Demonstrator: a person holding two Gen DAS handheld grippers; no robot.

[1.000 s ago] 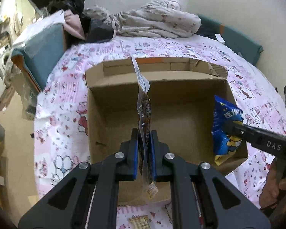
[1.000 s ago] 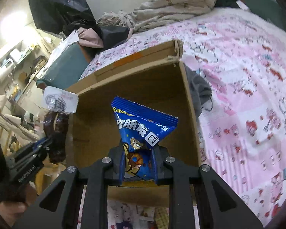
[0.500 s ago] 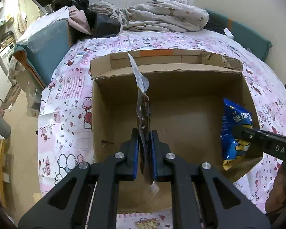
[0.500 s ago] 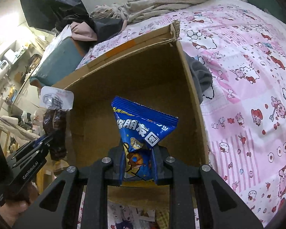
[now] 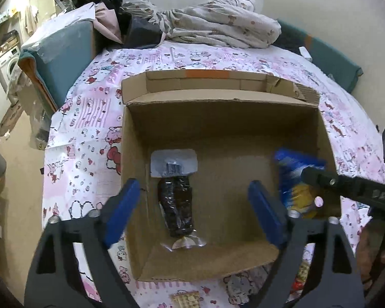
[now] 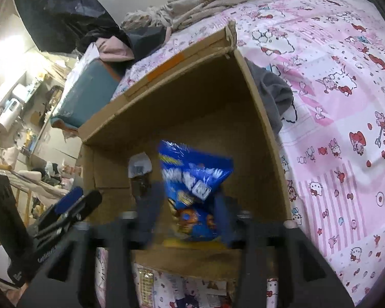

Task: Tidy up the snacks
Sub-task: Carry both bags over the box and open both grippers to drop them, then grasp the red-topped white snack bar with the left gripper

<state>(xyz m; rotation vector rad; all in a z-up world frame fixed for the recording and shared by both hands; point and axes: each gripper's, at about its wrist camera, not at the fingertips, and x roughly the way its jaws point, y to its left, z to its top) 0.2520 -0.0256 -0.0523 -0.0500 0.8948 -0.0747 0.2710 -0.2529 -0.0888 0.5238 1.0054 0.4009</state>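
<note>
Snack packets both sit in the cardboard box (image 5: 218, 118). My left gripper (image 5: 192, 208) has just been opening: jaws wide, holding nothing, dark snack pouch (image 5: 177, 205) lying flat on the box floor below and between them, nearer the left pad. My right gripper (image 6: 190, 213) has just been opening too: jaws blurred, spread apart, blue chip bag (image 6: 192, 184) loose between them, apparently free of both pads, over the box's near edge.
</note>
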